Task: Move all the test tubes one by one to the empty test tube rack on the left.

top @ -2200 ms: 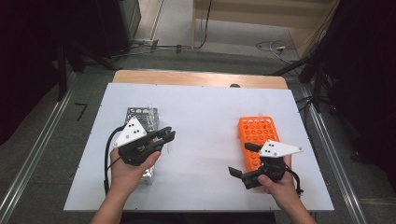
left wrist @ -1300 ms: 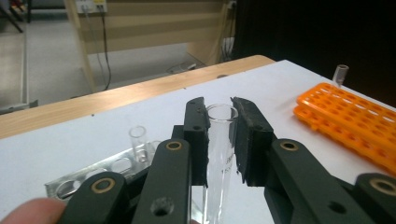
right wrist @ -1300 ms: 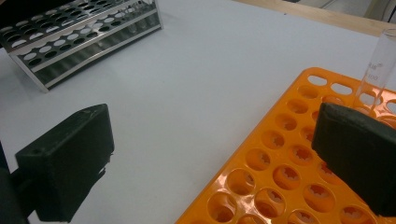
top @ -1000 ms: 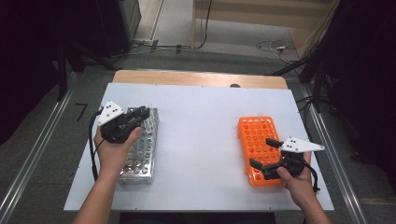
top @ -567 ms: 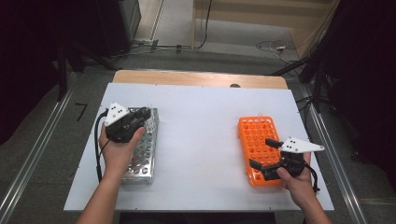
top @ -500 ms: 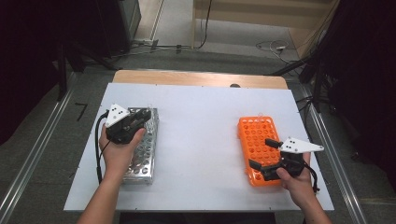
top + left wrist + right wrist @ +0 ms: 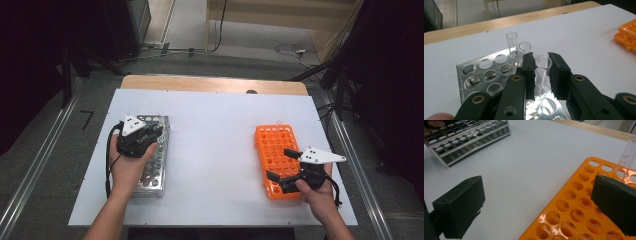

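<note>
The left gripper (image 7: 541, 72) clamps a glass test tube (image 7: 542, 72), upright and mouth up, apparently seated in the metal rack (image 7: 161, 150) near the tabletop's left edge; the right gripper (image 7: 536, 207) gapes over the orange rack (image 7: 579, 215).

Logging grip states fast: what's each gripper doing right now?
Left gripper: shut on a glass test tube in the metal rack.
Right gripper: open, holding nothing, over the orange rack.

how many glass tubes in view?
4: one between the left gripper pads, two behind it in the metal rack, one in the orange rack. More may be hidden.
</note>
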The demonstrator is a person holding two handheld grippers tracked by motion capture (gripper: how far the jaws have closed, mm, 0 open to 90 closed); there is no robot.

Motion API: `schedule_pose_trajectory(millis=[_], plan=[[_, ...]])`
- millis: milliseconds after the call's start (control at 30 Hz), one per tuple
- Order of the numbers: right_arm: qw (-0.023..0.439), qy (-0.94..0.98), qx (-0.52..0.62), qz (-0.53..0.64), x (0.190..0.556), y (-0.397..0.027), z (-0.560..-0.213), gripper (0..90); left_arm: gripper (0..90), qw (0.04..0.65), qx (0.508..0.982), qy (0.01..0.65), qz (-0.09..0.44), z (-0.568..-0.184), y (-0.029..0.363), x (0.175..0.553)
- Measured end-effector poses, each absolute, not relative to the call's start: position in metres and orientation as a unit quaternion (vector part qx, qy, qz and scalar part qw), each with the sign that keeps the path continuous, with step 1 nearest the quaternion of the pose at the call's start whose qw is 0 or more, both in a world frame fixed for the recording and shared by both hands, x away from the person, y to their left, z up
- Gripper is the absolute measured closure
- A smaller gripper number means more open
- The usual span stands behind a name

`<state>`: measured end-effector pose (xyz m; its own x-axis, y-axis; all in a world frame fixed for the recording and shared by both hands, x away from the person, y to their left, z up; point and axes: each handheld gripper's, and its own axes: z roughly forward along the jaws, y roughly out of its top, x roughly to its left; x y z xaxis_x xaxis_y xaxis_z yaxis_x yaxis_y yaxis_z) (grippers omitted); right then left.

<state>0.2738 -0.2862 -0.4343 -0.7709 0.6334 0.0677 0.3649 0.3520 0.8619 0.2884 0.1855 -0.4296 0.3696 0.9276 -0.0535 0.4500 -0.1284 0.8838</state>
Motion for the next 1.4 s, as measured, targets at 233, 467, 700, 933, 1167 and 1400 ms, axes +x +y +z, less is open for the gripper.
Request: schedule_pose_trajectory(millis=[233, 467, 700, 933, 1167, 1400], plan=[[0.135, 0.81, 0.306, 0.481, 0.274, -0.287, -0.433, 0.0, 70.9, 0.442, 0.701, 0.498, 0.254, -0.429, 0.185, 0.288], [0.136, 0.809, 0.309, 0.482, 0.275, -0.29, -0.432, 0.0, 54.2, 0.464, 0.692, 0.495, 0.247, -0.427, 0.186, 0.284], [0.138, 0.802, 0.318, 0.486, 0.276, -0.297, -0.429, 0.0, 24.0, 0.49, 0.682, 0.49, 0.235, -0.422, 0.187, 0.275], [0.135, 0.8, 0.322, 0.487, 0.279, -0.298, -0.428, 0.0, 1.5, 0.529, 0.684, 0.456, 0.21, -0.417, 0.187, 0.257], [0.134, 0.798, 0.329, 0.487, 0.283, -0.297, -0.427, 0.0, 0.0, 0.554, 0.688, 0.425, 0.2, -0.414, 0.185, 0.236], [0.134, 0.79, 0.346, 0.488, 0.291, -0.3, -0.425, 0.0, 0.0, 0.567, 0.687, 0.41, 0.196, -0.415, 0.182, 0.217]])
